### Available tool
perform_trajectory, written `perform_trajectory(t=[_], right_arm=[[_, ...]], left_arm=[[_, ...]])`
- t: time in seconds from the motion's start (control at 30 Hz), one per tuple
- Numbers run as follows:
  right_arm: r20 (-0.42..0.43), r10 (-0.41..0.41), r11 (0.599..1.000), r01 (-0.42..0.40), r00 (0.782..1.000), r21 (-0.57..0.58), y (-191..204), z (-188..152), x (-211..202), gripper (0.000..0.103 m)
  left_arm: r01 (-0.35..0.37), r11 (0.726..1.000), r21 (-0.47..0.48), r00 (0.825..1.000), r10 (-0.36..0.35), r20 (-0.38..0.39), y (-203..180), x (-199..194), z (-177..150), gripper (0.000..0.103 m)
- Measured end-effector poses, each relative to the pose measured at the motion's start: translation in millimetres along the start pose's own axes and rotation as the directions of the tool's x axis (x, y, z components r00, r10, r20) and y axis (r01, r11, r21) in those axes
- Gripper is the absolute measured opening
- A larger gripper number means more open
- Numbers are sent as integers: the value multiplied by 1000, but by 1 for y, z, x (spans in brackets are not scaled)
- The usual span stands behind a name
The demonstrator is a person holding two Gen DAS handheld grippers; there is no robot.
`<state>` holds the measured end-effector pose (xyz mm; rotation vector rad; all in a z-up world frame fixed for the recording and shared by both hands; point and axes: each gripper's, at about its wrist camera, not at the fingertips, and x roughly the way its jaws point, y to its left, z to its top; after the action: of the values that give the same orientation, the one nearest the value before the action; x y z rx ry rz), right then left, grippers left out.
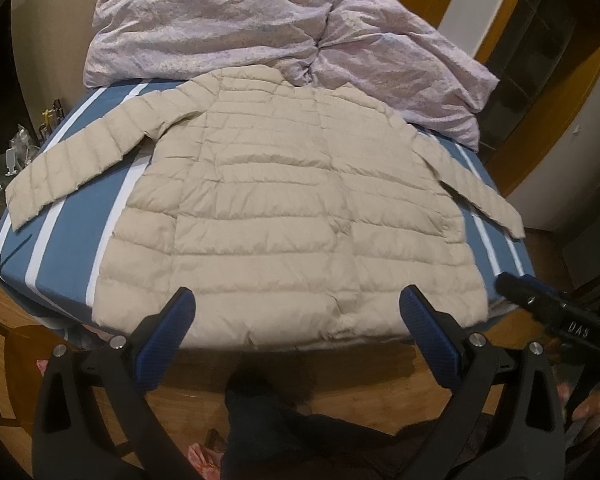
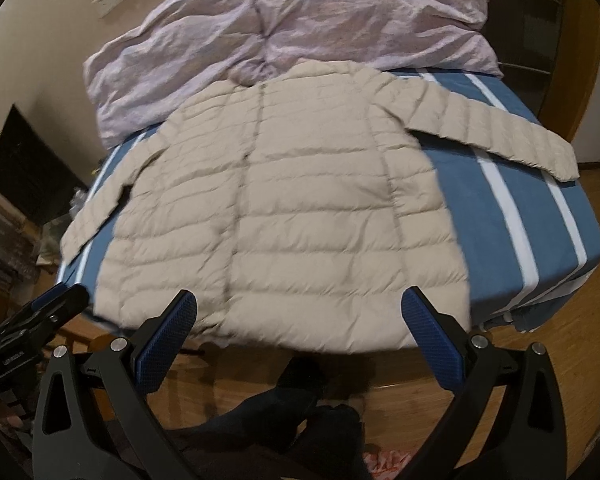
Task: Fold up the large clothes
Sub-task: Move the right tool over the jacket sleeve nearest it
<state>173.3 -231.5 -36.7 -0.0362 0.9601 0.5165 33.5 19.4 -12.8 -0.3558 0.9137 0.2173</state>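
A beige quilted puffer jacket (image 1: 284,200) (image 2: 284,208) lies flat on the blue striped bed, both sleeves spread out to the sides, hem toward me. My left gripper (image 1: 298,300) hangs open just above the near hem, nothing between its blue pads. My right gripper (image 2: 300,304) is also open over the hem, a little to the right, and empty. Each gripper shows at the edge of the other's view: the right one (image 1: 556,312), the left one (image 2: 40,320).
A crumpled lilac duvet (image 1: 260,28) (image 2: 292,28) is heaped at the far end of the bed (image 1: 60,248) (image 2: 512,208). Wooden floor and a person's dark-clothed legs (image 2: 300,408) lie below me. A cluttered low table (image 1: 20,152) stands left of the bed.
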Motion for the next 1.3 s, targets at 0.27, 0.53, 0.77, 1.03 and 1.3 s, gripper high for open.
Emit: perform_trajectory(t=[0.27,0.53,0.77,1.03,1.3], right_arm=[[-23,-127,986,129,992,106,-65,45,31,102],[-84,-245,918,259,966,299,-158,84,68,102],[-130,-307,816,331,943,474,-240,103,92,101],[-184,-354,661,384,917,645,-325,116,108,90],[-189,-394,517,386,900,764,-382,119,106,86]], left_arm=[[-109,994,24,993,110,-38,12,44,30,101],[-203,978,44,976,206,-67,25,93,62,101],[-277,960,43,957,280,-76,37,132,85,101],[-352,936,17,933,352,-72,54,162,100,101],[-409,912,18,908,409,-91,66,182,98,101]])
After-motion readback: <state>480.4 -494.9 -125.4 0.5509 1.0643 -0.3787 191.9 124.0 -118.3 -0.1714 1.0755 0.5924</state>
